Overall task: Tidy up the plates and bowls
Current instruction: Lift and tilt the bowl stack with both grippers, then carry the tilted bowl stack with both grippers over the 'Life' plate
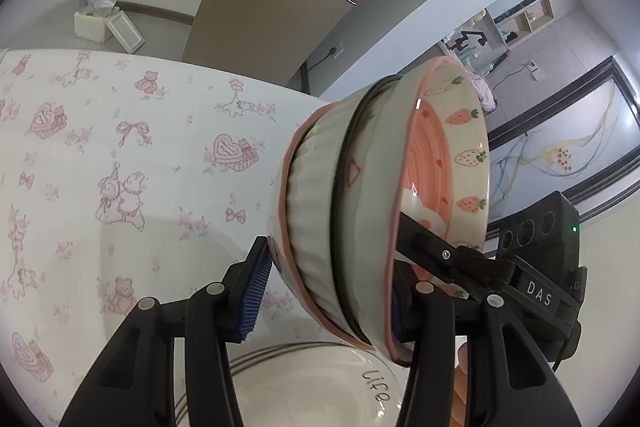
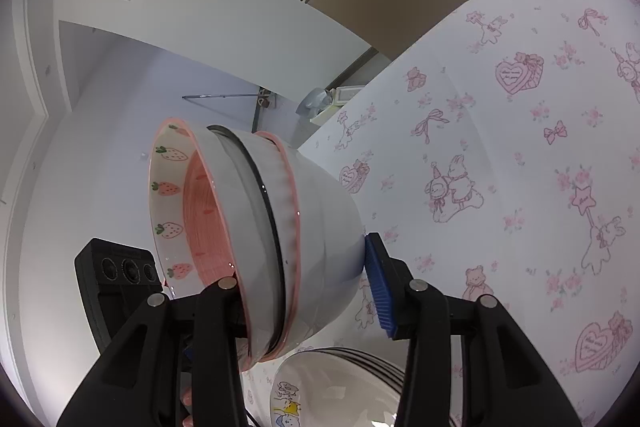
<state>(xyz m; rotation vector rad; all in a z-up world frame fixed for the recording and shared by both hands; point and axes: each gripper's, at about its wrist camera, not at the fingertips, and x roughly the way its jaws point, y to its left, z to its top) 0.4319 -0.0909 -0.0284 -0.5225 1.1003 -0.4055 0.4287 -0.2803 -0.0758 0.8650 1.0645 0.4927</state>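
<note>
Nearest in both wrist views are the two grippers, each pinching the same nested stack of bowls [image 1: 384,211] from opposite sides. The left gripper [image 1: 328,291] has one blue ribbed pad against the outer wall of the bottom bowl and its other finger against the stack's rim side, so its jaws are closed on the stack. The right gripper [image 2: 308,291] grips likewise: its blue pad [image 2: 378,287] presses on the white underside of the stack, the other finger is at the rim. Each view shows the other gripper's black body beyond the bowls.

The stack counts three bowls that can be told apart (more could be hidden inside): an outer white fluted bowl with a pink rim [image 1: 308,195], a middle one with a dark rim [image 2: 256,195], and an innermost strawberry bowl [image 1: 460,155] with an orange-pink interior. It is held tipped on its side, clear of the table, with nothing visible in the innermost bowl.

Just below the grippers sits a pile of plates [image 1: 320,387] on the table; the top one is white with dark rim lines and the word "Life". The right wrist view shows several stacked rims there and a cartoon print on the top plate [image 2: 340,387]; the exact number cannot be told.

Beyond lies the tablecloth [image 1: 120,147], white with pink bears, bows and hearts. Farther still, on the floor, is one white foam box [image 1: 96,23] with something grey in it, its lid leaning alongside.
</note>
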